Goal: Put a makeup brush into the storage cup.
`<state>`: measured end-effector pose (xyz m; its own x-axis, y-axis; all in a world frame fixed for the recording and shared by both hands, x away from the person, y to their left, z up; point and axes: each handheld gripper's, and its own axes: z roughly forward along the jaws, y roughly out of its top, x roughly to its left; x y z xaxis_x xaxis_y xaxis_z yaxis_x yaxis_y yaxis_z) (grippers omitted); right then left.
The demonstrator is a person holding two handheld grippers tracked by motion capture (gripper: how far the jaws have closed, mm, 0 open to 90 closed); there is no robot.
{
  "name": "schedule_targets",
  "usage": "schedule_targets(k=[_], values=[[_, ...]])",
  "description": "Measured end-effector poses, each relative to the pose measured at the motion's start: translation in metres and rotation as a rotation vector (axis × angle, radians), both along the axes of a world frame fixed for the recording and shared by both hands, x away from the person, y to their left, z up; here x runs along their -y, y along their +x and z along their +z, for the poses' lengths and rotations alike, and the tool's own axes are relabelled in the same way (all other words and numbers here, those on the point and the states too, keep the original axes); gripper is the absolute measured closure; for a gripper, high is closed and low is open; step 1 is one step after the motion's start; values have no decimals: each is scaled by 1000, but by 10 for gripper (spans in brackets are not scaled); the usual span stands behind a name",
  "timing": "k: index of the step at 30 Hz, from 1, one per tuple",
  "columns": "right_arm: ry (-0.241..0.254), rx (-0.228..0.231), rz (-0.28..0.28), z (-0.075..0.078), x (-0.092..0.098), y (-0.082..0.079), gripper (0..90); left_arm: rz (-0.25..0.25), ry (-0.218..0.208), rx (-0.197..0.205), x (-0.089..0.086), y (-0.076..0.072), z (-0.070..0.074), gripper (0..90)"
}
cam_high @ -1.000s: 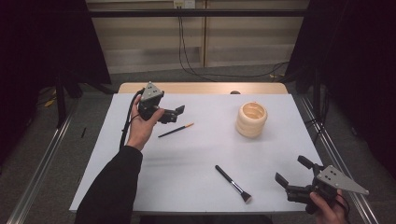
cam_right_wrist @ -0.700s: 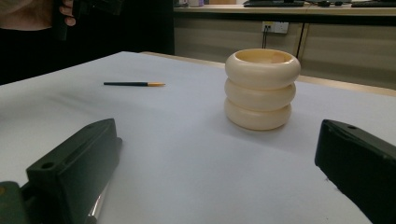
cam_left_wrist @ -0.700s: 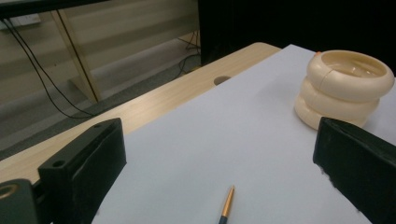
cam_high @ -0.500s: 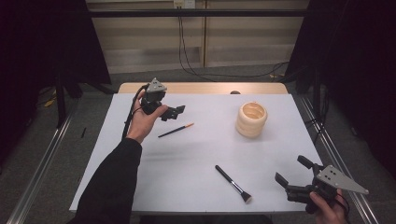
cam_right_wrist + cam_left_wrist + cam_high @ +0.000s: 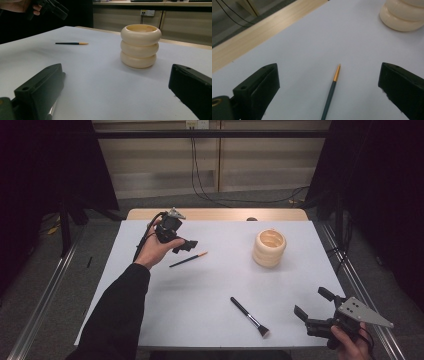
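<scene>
A thin dark brush handle with a gold tip [image 5: 188,260] [image 5: 331,91] [image 5: 72,43] lies on the white table, left of centre. My left gripper [image 5: 186,245] hovers just above and behind it, jaws wide open with nothing between them. A cream ribbed holder [image 5: 269,248] [image 5: 140,45] [image 5: 404,15] stands upright at the back right. A black makeup brush with a pale head [image 5: 249,316] lies near the front edge. My right gripper [image 5: 314,303] is held open and empty at the front right corner, facing the holder.
The white table surface [image 5: 210,285] ends at a wooden strip [image 5: 220,214] along the far side. Metal rails [image 5: 362,290] run along both sides of the table. Cables [image 5: 200,175] hang behind it.
My left gripper has drifted slightly away and to the right, staying open above the thin brush. The right gripper has not moved.
</scene>
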<state>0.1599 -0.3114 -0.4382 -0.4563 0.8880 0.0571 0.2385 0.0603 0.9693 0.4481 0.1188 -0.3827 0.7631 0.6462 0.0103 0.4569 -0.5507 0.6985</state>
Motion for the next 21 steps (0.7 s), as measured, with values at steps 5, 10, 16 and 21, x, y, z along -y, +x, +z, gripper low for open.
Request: schedule_targets(k=[5, 10, 16, 21], values=[[4, 4, -3, 0, 0, 0, 0, -28, 54, -102, -1, 4, -4, 59], [1, 7, -2, 0, 0, 0, 0, -77, 145, -169, 1, 7, -8, 64], [-1, 5, 2, 0, 0, 0, 0, -88, 211, -241, 3, 12, -17, 104], [0, 5, 3, 0, 0, 0, 0, -152, 266, -298, 5, 14, -24, 121]])
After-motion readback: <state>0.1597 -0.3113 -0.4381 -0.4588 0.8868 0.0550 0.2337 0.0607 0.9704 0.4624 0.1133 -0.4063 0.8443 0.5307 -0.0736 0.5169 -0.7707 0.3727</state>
